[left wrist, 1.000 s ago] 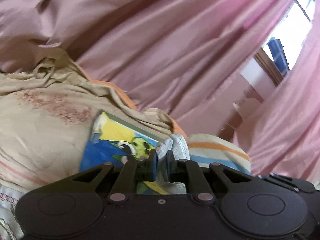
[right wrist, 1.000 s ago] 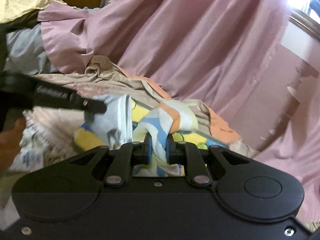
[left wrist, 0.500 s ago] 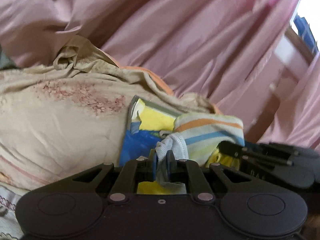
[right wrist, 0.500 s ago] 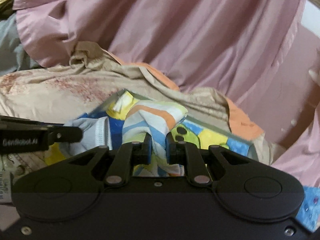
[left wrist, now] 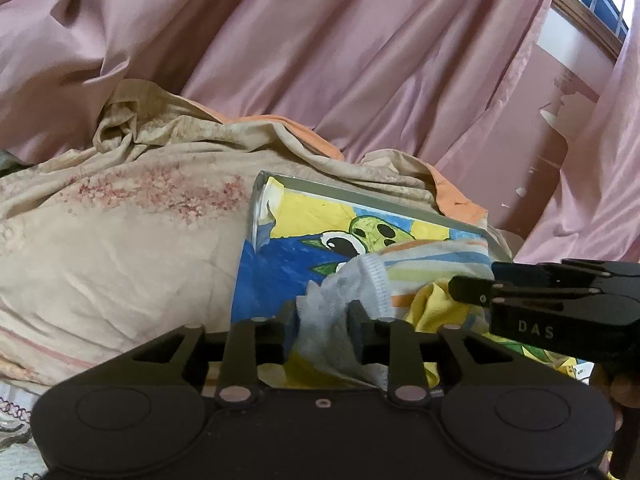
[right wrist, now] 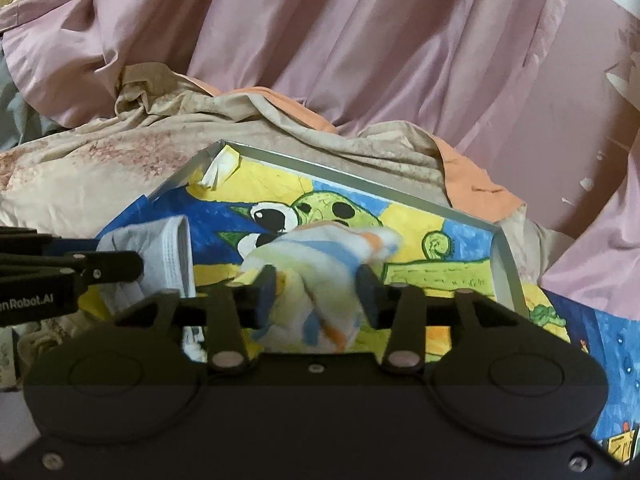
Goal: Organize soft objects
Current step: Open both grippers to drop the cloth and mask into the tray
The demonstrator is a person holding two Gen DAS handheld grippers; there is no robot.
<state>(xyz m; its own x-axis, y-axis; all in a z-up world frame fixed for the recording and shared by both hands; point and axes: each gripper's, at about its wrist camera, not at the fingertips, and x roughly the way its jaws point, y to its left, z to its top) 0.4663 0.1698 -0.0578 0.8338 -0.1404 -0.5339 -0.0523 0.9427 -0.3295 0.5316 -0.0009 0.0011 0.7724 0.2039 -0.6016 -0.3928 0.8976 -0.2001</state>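
1. Left wrist view: the white-and-grey mesh cloth with a ribbed white hem (left wrist: pixel 344 300) lies over the shallow metal-rimmed tray with a blue, yellow and green cartoon lining (left wrist: pixel 360 196), which rests on the crumpled beige bedsheet (left wrist: pixel 120 248). The left gripper (left wrist: pixel 324 320) has its jaws parted with the cloth loose between them, no longer pinched; this looks like a release made to leave the cloth in the tray. The right gripper (left wrist: pixel 472 292) reaches in from the right edge, just beside the pastel striped orange, blue and yellow cloth (left wrist: pixel 436 268).

2. Compared with half a second ago in this view, the left jaws were nearly closed on the mesh cloth and now stand wider. More of the tray's lining and its far rim shows, and the pink draped curtain (left wrist: pixel 360 60) fills the background as before.

3. Right wrist view: the striped cloth (right wrist: pixel 316 280) sits between the right gripper (right wrist: pixel 316 288) fingers, which are spread wide and only flank it; it is motion-blurred, so I judge it is dropping onto the tray (right wrist: pixel 360 176). The left gripper (right wrist: pixel 120 268) sits at the left beside the mesh cloth (right wrist: pixel 160 252).

4. Compared with half a second ago here, the right jaws were tightly shut on the striped cloth; now they are wide apart, and both cloths lie inside the tray rim.
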